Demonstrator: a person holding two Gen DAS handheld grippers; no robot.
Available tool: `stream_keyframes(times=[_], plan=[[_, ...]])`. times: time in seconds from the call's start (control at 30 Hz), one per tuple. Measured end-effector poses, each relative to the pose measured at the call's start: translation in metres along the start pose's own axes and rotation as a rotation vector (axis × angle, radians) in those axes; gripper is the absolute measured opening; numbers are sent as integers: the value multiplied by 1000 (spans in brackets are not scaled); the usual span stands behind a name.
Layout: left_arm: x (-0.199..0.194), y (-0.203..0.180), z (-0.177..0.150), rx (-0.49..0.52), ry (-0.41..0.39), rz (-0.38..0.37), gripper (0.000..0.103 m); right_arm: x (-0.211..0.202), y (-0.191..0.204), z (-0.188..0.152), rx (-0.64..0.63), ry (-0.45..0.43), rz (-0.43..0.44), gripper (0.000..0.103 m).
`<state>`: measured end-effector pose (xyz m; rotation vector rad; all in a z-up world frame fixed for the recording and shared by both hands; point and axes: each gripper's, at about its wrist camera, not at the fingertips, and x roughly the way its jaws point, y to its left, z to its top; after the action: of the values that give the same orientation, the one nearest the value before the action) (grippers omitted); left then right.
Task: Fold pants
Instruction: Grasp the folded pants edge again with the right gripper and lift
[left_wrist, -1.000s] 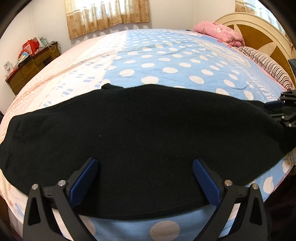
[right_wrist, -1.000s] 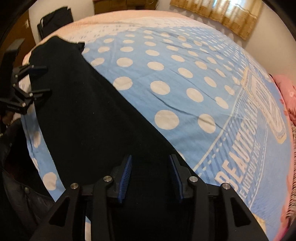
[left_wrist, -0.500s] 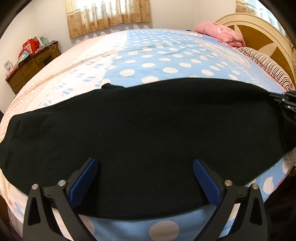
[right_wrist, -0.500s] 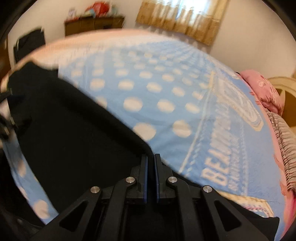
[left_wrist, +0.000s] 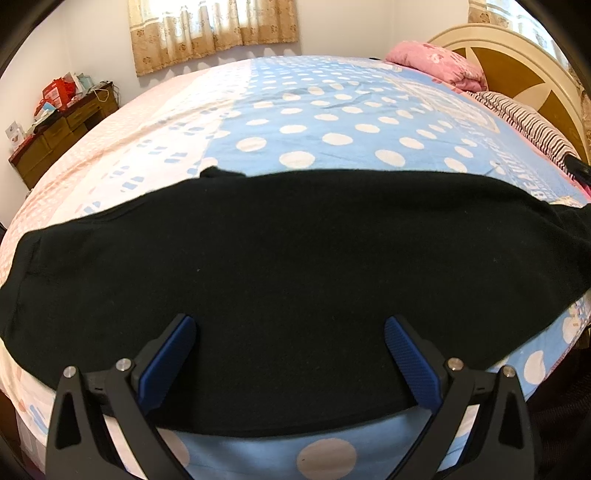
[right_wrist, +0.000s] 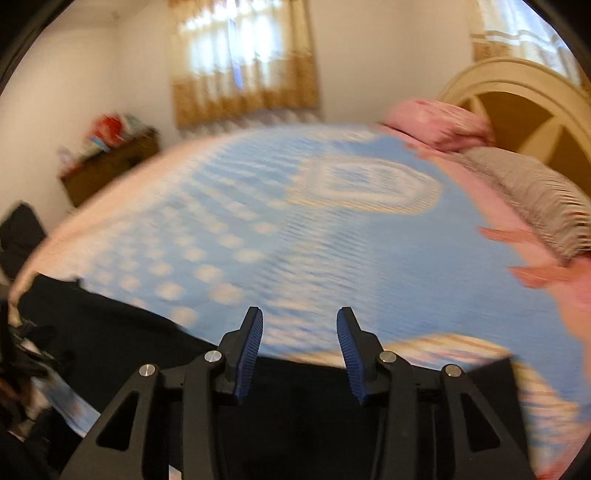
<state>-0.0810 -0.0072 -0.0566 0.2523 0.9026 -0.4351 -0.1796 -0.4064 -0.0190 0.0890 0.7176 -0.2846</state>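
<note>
1. Presently, the black pants (left_wrist: 288, 288) lie flat along the near edge of the bed (left_wrist: 332, 122).
2. Risk: the released right end may wrinkle or slide off.
3. Left gripper (left_wrist: 290, 354): wide apart, empty, over the cloth.
4. Right gripper (right_wrist: 300, 350): half a second ago pinched shut; its jaws have just opened, empty, lifted clear.

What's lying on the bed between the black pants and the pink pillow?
Only bare polka-dot bedspread, seen in the left wrist view, between black pants and pink pillow.

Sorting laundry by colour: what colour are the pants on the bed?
Plain black pants, clearest in the left wrist view.
</note>
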Motion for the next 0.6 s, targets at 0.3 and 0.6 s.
stream_keyframes(times=[0.3,0.6], plan=[[-7,-43,25,91,-55,-67,103,46,34,-31,-425,254,-50,42],[5,-59,14,102,7,-70,103,20,41,-40,-421,179,-52,16]])
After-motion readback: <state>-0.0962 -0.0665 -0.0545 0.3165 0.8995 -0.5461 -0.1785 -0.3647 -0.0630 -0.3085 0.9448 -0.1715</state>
